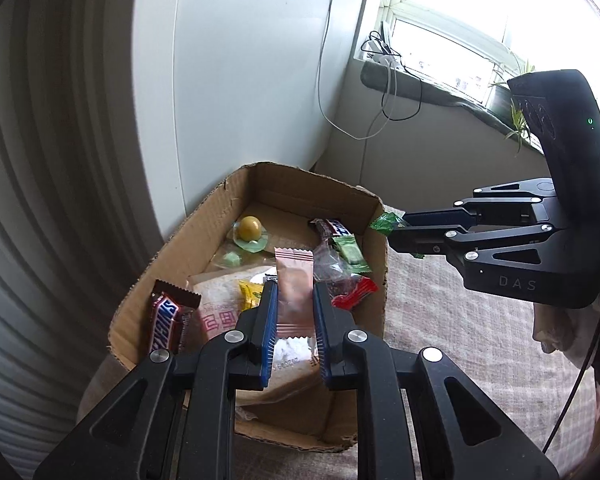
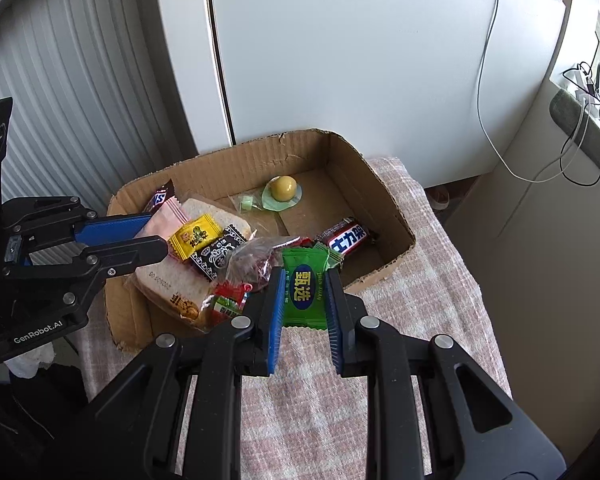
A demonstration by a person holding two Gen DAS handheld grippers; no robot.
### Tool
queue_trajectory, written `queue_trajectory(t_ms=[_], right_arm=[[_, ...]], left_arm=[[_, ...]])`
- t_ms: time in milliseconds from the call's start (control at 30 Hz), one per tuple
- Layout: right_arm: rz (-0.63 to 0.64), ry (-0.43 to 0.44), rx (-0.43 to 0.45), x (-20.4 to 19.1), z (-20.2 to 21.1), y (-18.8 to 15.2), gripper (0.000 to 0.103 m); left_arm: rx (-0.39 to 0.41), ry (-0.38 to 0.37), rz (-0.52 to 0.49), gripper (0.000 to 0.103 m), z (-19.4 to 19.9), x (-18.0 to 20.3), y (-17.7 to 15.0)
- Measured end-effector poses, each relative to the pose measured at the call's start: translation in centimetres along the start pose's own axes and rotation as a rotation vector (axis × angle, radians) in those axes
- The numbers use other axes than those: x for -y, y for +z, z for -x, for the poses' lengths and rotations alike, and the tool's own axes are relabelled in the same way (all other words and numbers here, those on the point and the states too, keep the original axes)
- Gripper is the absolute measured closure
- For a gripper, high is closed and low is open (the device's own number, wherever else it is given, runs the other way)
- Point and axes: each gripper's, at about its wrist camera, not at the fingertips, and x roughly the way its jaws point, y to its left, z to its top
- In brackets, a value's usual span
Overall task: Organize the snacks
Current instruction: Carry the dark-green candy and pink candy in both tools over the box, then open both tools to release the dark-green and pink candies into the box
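Note:
An open cardboard box (image 1: 284,184) (image 2: 384,196) on a checked cloth holds several snacks: Snickers bars (image 1: 166,316) (image 2: 346,238), a bread pack (image 2: 188,280), a yellow ball candy (image 1: 249,229) (image 2: 283,188). My left gripper (image 1: 294,292) is shut on a pink sachet (image 1: 295,280) above the box's near part; it shows in the right wrist view (image 2: 156,236). My right gripper (image 2: 303,280) is shut on a green candy packet (image 2: 303,294) just outside the box's near wall; it shows in the left wrist view (image 1: 396,226) at the box's right rim.
The checked cloth (image 2: 420,280) covers the surface under the box. A white cabinet (image 2: 340,60) and a ribbed shutter (image 2: 80,80) stand behind. A windowsill (image 1: 440,88) with cables and a plant is at the right.

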Motion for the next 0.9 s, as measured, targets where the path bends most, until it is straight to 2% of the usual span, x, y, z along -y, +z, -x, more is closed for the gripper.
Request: queue_trajectory(t_ms=[300, 800, 900], right_arm=[[-0.024, -0.006, -0.015, -0.7, -2.0, 1.8, 0.083], [-0.057, -0.008, -0.020, -0.2, -3.0, 2.2, 0.082], [-0.057, -0.016, -0.012, -0.3, -2.7, 2.3, 0.076]], left_arm=[[0.003, 0.000, -0.005, 0.087, -0.4, -0.9, 0.4], [0.005, 0.000, -0.006, 0.086, -0.6, -1.6, 0.8], [0.003, 0.004, -0.007, 0.086, -0.5, -1.5, 0.9]])
